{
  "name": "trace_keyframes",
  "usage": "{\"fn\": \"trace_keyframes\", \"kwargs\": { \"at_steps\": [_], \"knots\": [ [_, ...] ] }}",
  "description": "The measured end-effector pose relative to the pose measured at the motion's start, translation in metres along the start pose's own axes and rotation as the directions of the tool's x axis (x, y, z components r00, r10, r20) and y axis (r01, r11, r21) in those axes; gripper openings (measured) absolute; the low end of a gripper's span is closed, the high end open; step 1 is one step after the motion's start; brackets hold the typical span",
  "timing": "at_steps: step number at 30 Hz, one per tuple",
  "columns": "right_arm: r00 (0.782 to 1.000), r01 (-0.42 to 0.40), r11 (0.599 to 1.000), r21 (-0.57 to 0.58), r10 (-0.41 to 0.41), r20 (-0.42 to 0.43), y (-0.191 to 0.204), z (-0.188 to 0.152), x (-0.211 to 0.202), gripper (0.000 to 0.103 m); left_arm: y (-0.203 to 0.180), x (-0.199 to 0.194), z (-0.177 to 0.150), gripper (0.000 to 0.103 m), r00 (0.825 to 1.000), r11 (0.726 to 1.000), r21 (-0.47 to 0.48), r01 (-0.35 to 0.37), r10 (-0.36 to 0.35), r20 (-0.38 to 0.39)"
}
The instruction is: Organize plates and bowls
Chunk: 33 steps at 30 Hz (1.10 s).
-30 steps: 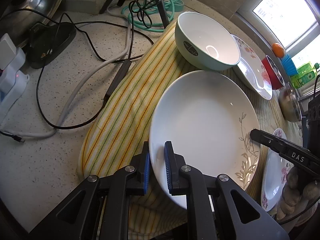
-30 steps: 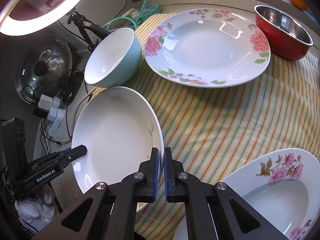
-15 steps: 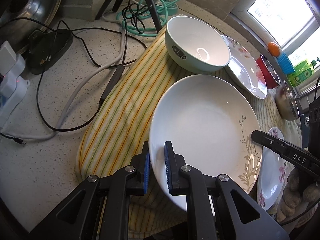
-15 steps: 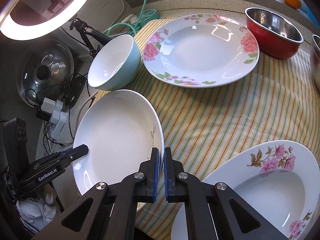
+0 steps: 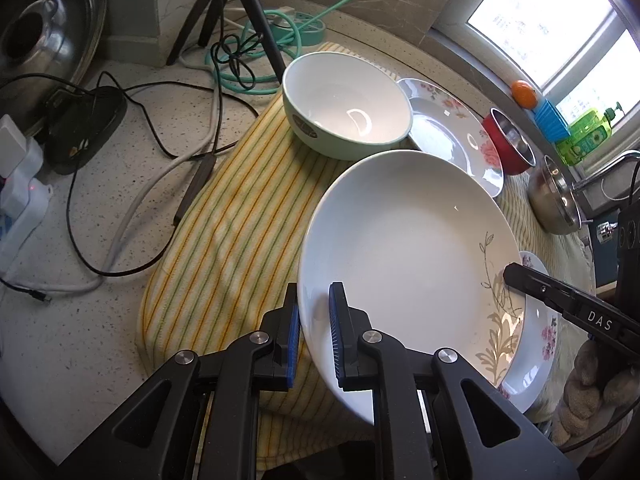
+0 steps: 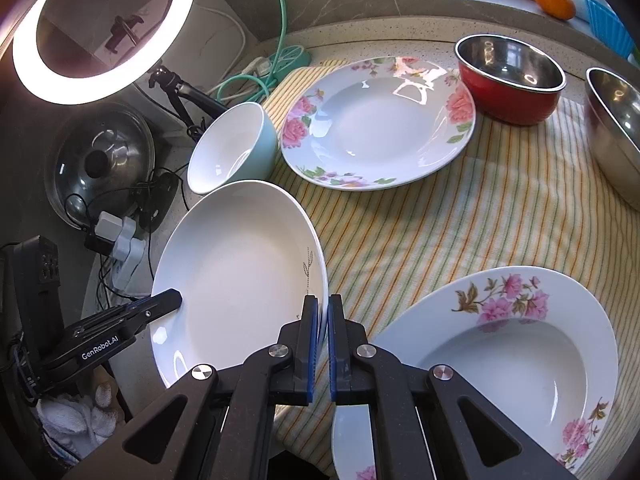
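Observation:
A white plate with a grey leaf pattern (image 5: 408, 240) is held tilted above the striped cloth (image 5: 240, 216). My left gripper (image 5: 314, 312) is shut on its near rim. My right gripper (image 6: 323, 312) is shut on the opposite rim of the same plate (image 6: 240, 264). A pale green bowl (image 5: 344, 104) stands behind it. A floral plate (image 6: 380, 124) lies at the back. A second floral plate (image 6: 516, 356) lies on the cloth just right of my right gripper, partly under the held plate in the left wrist view (image 5: 536, 344).
A red steel bowl (image 6: 512, 76) and a plain steel bowl (image 6: 616, 128) stand at the back right. Cables, a power strip (image 5: 20, 196) and a tripod (image 5: 236, 12) crowd the counter left of the cloth. A pot lid (image 6: 100, 160) leans at the far left.
Both grippers have risen with the white plate between them, lifting it off the cloth and shifting it toward the near floral plate. The other dishes have not moved.

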State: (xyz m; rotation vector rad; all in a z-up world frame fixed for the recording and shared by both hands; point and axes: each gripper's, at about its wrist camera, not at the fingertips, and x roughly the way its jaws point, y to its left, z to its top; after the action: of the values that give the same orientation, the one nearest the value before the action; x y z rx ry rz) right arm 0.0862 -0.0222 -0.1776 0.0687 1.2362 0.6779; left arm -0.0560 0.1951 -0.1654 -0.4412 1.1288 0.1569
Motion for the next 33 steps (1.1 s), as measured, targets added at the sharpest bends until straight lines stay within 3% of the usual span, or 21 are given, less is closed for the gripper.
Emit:
{"fn": "trace_keyframes", "kwargs": {
  "at_steps": [14,33],
  "knots": [
    [0.996,0.043,0.994,0.102,-0.050,0.069,-0.043,-0.026,-0.049,0.005,-0.058,0.003,-0.004,0.012,0.998,0.991,0.125,0.058,-0.057,-0.013],
    [0.985,0.108,0.954,0.279,-0.141,0.101,-0.113,-0.075,-0.093,0.005,-0.140,0.030,-0.019,0.012,0.989,0.948,0.288,0.138,-0.114,-0.099]
  ]
}}
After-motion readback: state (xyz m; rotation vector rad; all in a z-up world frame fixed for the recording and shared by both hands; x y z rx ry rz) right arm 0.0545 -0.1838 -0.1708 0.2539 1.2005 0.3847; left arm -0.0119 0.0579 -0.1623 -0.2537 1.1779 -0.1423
